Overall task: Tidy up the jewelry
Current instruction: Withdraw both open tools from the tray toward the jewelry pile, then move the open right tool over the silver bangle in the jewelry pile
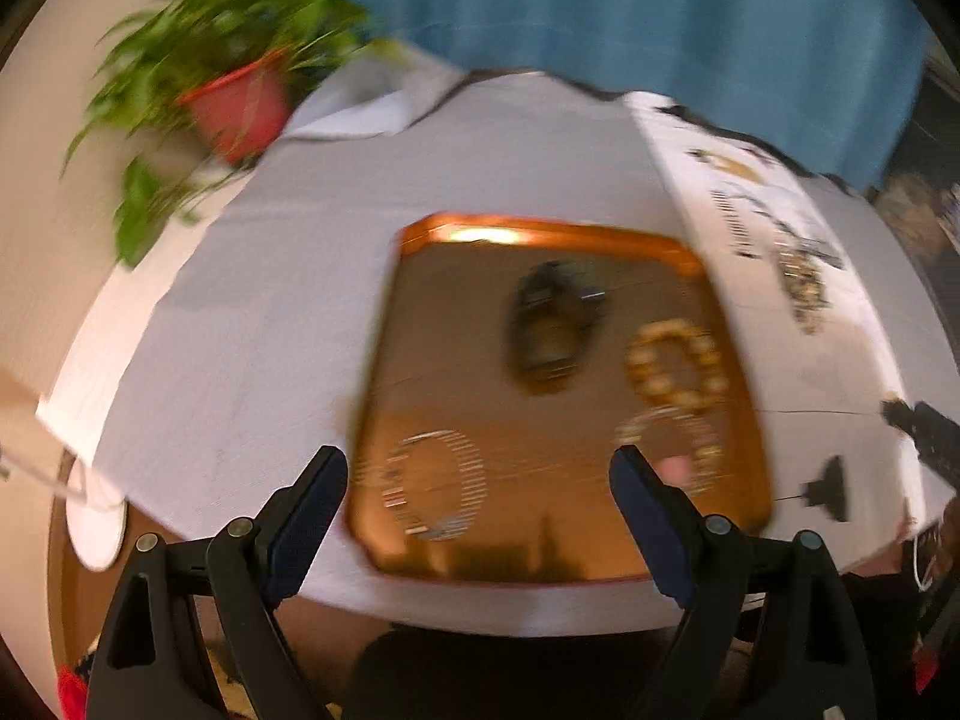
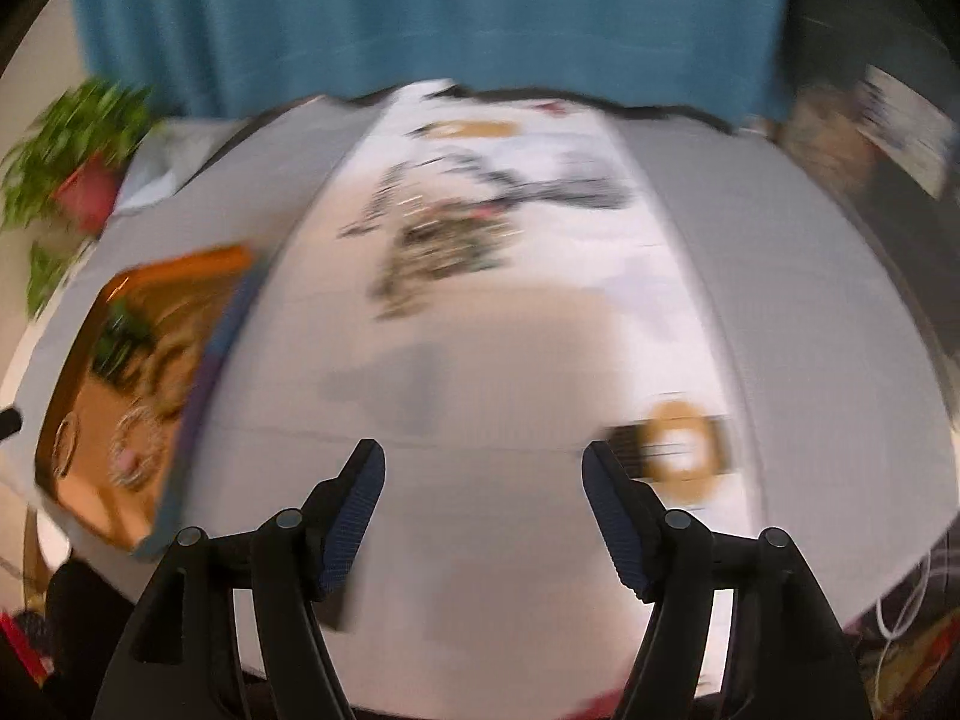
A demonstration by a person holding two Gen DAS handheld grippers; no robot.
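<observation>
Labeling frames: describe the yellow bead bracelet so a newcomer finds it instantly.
Find the orange tray on the white tablecloth. On its right side, beside the dark watch, lies the yellow bead bracelet. It alone has chunky golden beads; the other rings look thin and silvery.

You won't find any text, label, brand or number you can read here. Motion blur smears the dark printed marks on the white patterned cloth runner point(image 2: 540, 252) beyond telling whether they are lettering.
</observation>
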